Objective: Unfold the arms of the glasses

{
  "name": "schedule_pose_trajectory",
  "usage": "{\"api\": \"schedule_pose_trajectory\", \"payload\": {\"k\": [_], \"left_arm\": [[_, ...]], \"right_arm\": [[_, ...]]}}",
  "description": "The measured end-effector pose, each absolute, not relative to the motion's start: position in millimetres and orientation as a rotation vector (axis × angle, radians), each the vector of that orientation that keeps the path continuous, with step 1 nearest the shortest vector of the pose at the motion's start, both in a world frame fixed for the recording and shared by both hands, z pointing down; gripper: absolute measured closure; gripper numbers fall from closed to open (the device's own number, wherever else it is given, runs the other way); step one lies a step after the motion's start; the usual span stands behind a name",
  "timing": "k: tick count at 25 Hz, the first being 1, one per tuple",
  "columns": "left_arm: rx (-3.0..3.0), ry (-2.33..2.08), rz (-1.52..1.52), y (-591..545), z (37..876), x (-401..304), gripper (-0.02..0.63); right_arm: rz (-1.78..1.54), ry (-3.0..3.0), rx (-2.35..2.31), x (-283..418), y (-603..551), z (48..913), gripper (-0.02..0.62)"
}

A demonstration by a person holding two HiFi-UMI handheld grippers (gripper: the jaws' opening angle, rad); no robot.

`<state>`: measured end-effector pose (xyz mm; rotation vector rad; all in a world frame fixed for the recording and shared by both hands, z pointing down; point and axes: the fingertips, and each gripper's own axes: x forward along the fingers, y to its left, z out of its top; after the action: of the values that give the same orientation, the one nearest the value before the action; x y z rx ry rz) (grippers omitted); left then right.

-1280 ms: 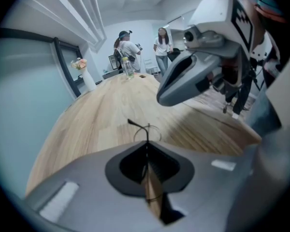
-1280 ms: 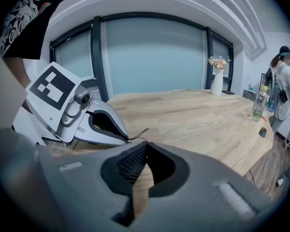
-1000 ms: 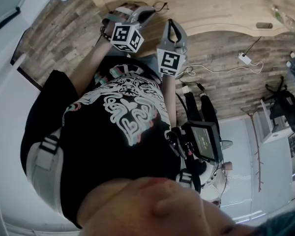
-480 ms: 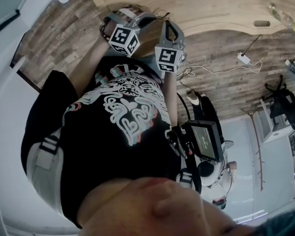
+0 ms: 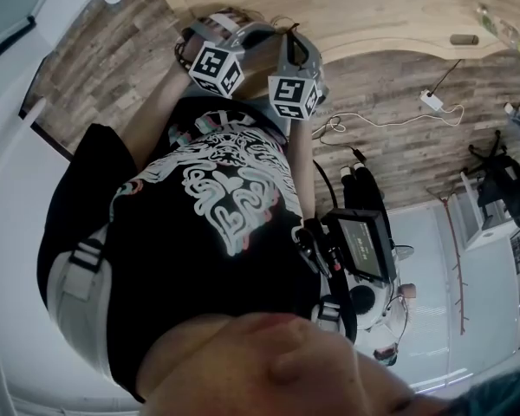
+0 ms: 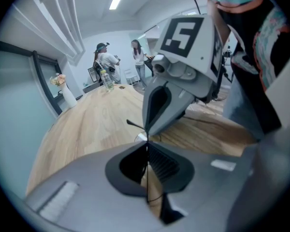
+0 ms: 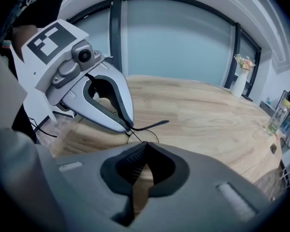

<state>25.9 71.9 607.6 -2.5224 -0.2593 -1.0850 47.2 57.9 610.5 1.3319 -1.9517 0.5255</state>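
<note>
Thin black wire-frame glasses (image 5: pixel 283 27) hang between my two grippers, just over the near edge of the wooden table (image 5: pixel 373 7). The left gripper (image 5: pixel 273 33) is shut on the frame; in its own view a thin wire runs down between the closed jaws (image 6: pixel 147 141). The right gripper (image 5: pixel 292 35) meets it tip to tip and is shut on the glasses too (image 7: pixel 148 143). In the right gripper view one lens ring (image 7: pixel 143 137) and one temple arm (image 7: pixel 154 124) stick out past the left gripper's fingertips (image 7: pixel 128 126). The arm (image 6: pixel 133 124) also shows in the left gripper view.
A bottle (image 5: pixel 503 31) and a small dark object (image 5: pixel 462 39) lie far right on the table. A vase of flowers (image 7: pixel 241 79) stands at the table's far end. A cable and power strip (image 5: pixel 431 102) lie on the floor. Two people (image 6: pixel 106 62) stand beyond the table.
Both grippers have drawn closer together, the right one tilting toward the left until the tips meet on the glasses.
</note>
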Motion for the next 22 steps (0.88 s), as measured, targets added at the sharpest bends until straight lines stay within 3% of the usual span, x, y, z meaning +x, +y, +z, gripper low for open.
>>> {"api": "schedule_pose_trajectory", "payload": {"k": [22], "left_arm": [[-2.921, 0.230, -0.899, 32.6, 554.4, -21.1, 0.614]], "right_arm": [[0.561, -1.854, 1.384, 47.3, 60.6, 606.7, 0.595]]}}
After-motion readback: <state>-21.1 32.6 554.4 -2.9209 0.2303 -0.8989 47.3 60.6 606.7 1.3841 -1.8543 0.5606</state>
